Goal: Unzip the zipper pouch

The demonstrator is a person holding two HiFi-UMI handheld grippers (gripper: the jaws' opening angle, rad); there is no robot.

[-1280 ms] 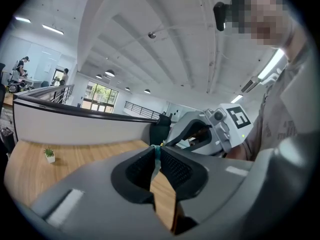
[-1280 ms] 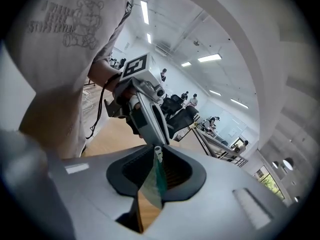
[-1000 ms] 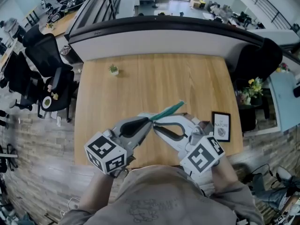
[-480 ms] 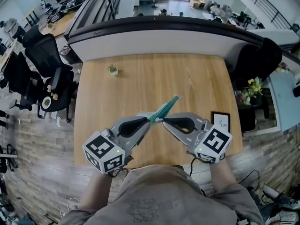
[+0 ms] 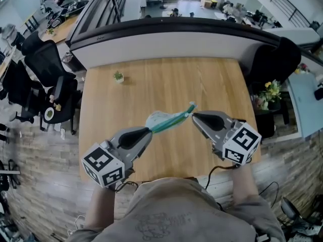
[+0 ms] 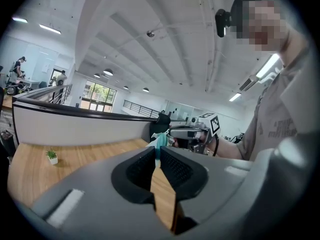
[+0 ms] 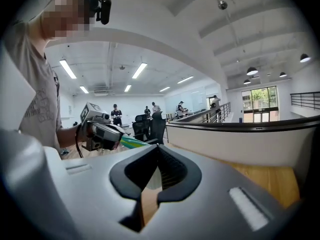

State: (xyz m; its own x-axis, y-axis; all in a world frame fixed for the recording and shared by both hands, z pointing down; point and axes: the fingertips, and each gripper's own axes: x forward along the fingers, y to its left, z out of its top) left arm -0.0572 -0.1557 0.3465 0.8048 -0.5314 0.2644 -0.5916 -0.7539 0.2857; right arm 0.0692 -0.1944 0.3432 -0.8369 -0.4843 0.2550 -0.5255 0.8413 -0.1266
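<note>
The two tools were crossed close together over the counter's front edge a second ago. Now they have drawn apart, and the zipper pouch (image 5: 167, 119) hangs stretched between them in the air, above the middle of the counter (image 5: 166, 79) and touching nothing else. The right hand-held gripper (image 5: 194, 115) had its jaws a little apart then; they are pressed fully together now, right at the pouch's teal right-hand end. The left hand-held gripper (image 5: 148, 130) has kept its jaws nearly closed, pinching the pale left end. To me that looks like the pull stroke just beginning: one end anchored, the other tugged away. Whether the right jaws have the zipper tab itself I cannot tell.

The head view shows the whole span of the pouch and both tips meeting it, yet nothing between the pads. The left gripper view shows teal fabric caught at its jaw tips, with the other tool just beyond. The right gripper view shows a pale sliver between its pads. A small potted plant (image 5: 118, 76) stands well apart near the counter's far left corner.
</note>
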